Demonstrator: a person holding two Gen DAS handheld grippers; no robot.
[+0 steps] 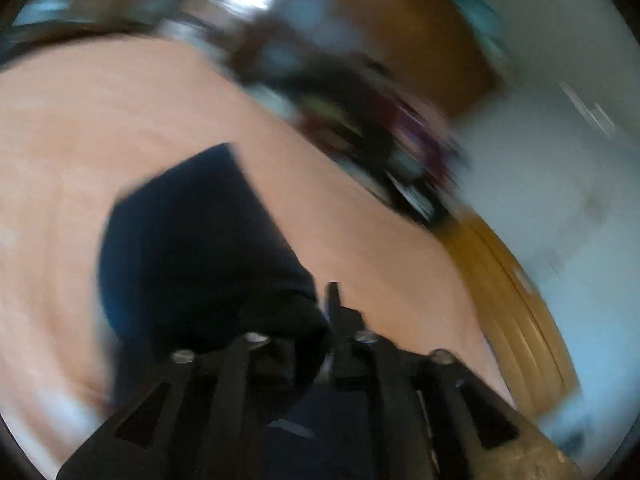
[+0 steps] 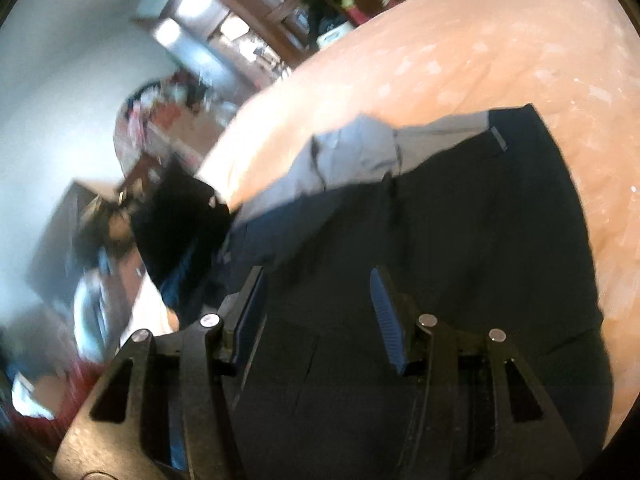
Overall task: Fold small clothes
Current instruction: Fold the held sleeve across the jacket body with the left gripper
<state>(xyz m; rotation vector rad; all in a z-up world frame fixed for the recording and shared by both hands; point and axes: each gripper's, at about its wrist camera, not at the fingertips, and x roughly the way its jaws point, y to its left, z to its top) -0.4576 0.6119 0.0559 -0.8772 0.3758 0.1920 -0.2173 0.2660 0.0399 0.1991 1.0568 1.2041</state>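
Note:
In the left wrist view a dark navy garment (image 1: pixel 192 232) stretches from my left gripper (image 1: pixel 326 316) up and to the left over a peach bedsheet (image 1: pixel 80 120). The cloth bunches over the left finger, and the jaws are closed on it. The right wrist view shows the same dark garment (image 2: pixel 480 220) spread on the sheet (image 2: pixel 480 40), with a grey inner lining (image 2: pixel 360 152) turned out along its far edge. My right gripper (image 2: pixel 318 280) hovers just over the fabric, open, its blue pads (image 2: pixel 386 312) wide apart and nothing between them. Both views are motion-blurred.
A wooden bed frame (image 1: pixel 512 300) borders the sheet on the right. Cluttered shelves (image 1: pixel 360 112) and a wooden cabinet (image 2: pixel 240 12) stand beyond the bed. A dark blurred shape (image 2: pixel 180 232) sits at the bed's left edge.

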